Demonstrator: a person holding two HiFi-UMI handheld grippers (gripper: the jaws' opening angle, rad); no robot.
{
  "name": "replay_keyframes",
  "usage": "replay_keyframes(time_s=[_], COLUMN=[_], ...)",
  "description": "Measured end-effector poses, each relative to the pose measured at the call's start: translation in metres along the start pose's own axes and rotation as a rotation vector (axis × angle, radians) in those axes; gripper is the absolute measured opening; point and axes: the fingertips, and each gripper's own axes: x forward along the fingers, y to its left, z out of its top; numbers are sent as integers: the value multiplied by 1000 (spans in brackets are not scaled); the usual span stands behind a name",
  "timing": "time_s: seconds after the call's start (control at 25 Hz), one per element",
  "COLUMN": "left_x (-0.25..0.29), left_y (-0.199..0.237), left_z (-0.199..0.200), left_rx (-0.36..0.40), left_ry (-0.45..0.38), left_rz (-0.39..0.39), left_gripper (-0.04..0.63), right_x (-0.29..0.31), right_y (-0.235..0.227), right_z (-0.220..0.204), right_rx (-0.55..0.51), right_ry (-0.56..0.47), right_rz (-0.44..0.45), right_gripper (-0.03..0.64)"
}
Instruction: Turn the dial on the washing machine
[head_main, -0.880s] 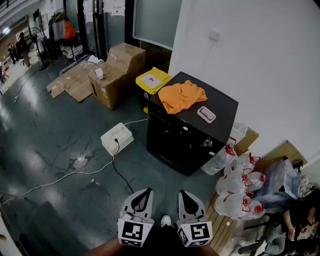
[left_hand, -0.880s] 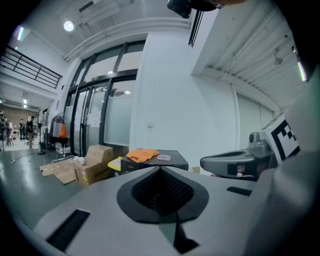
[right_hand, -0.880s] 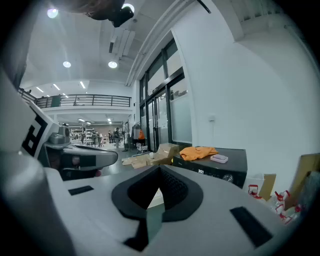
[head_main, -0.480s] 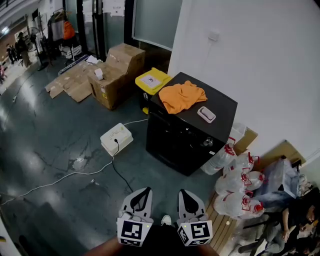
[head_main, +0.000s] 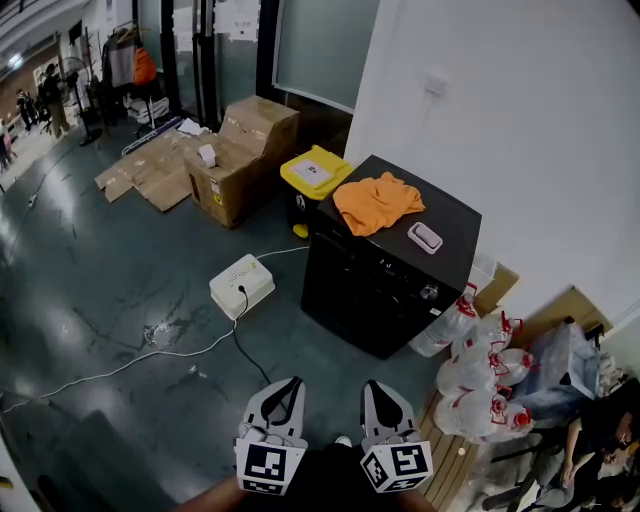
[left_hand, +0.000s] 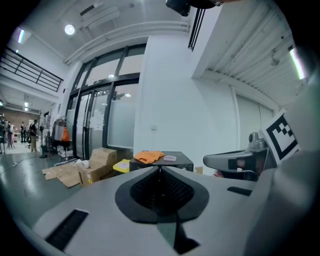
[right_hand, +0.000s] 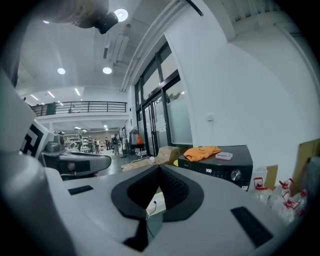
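Two grippers are held low and near, side by side: the left gripper (head_main: 284, 392) and the right gripper (head_main: 378, 393). The jaws of both are pressed together, with nothing between them. The black washing machine (head_main: 385, 290) stands farther off by the white wall, well apart from both grippers. Its silver dial (head_main: 429, 292) is on the front, near the right end. An orange cloth (head_main: 378, 203) and a small pink box (head_main: 425, 237) lie on top. Water bottles (head_main: 485, 362) sit on the floor to its right.

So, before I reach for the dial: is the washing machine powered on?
On: the washing machine display shows lit digits beside the dial.
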Motion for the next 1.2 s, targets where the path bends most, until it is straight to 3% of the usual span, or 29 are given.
replay_keyframes(time_s=[0.08,0.12,0.2,0.32,0.48,0.72,1.2], left_x=[-5,-7,-9,-11,-3,36,169], left_y=[8,13,20,30,35,34,28], left_z=[-2,-2,-5,-9,-15,-14,13], left_rx=[-1,-4,-12,-28,-37,-24,13], left_ry=[-1,0,2,2,22,51,86], left_rz=[-2,-1,2,8,2,-18,-32], left_gripper=[14,23,126,230,281,288,288], right_x=[4,6,11,16,25,48,129], right_y=[10,14,21,29,27,-14,-133], right_z=[-3,-4,-7,-11,-10,-6,1], right_rx=[1,2,3,-10,-53,-67,-45], right_ry=[6,13,26,40,38,28,48], right_rz=[8,15,28,42,26,-52,-129], right_gripper=[27,66,132,212,299,314,314])
